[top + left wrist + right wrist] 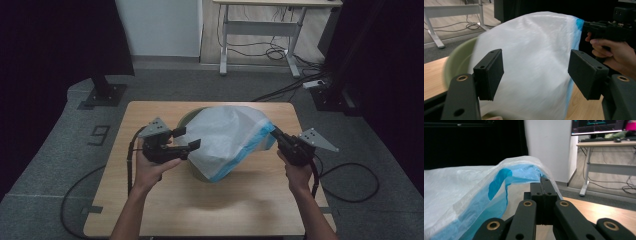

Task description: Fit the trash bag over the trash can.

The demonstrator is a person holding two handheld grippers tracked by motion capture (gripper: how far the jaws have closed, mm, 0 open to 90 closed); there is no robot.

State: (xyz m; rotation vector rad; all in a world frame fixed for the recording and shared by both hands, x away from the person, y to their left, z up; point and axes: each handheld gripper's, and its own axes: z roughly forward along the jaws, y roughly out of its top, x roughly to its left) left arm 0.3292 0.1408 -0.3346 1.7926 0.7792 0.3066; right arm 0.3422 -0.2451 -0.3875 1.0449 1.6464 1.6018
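High view: a white plastic bag (pixel 227 137) with a blue edge band is draped over a pale green bin (pixel 192 120) that stands on the wooden bench (pixel 150 210); the bag covers most of the bin, and only part of the green rim shows at the side nearest the left gripper (pixel 187 139). The contents of the bin cannot be determined, because the bag covers its mouth. The jaws of the left gripper stand apart with no film between the pads; the bag surface lies just ahead of them, and no contact with it is visible. In the left gripper view the bag (pixel 531 65) lies ahead of and between the two jaws, and the green rim of the bin (pixel 456 62) appears beyond the jaw at the left of that view. The right gripper (pixel 276 134) is at the opposite side of the bag, at the blue edge band. In the right gripper view its jaws (pixel 543 182) are pressed together and clamp the blue edge (pixel 524 173) of the bag at their tips; from that clamp point the film runs away to the left of the jaws, white on the outside and blue along the hem.
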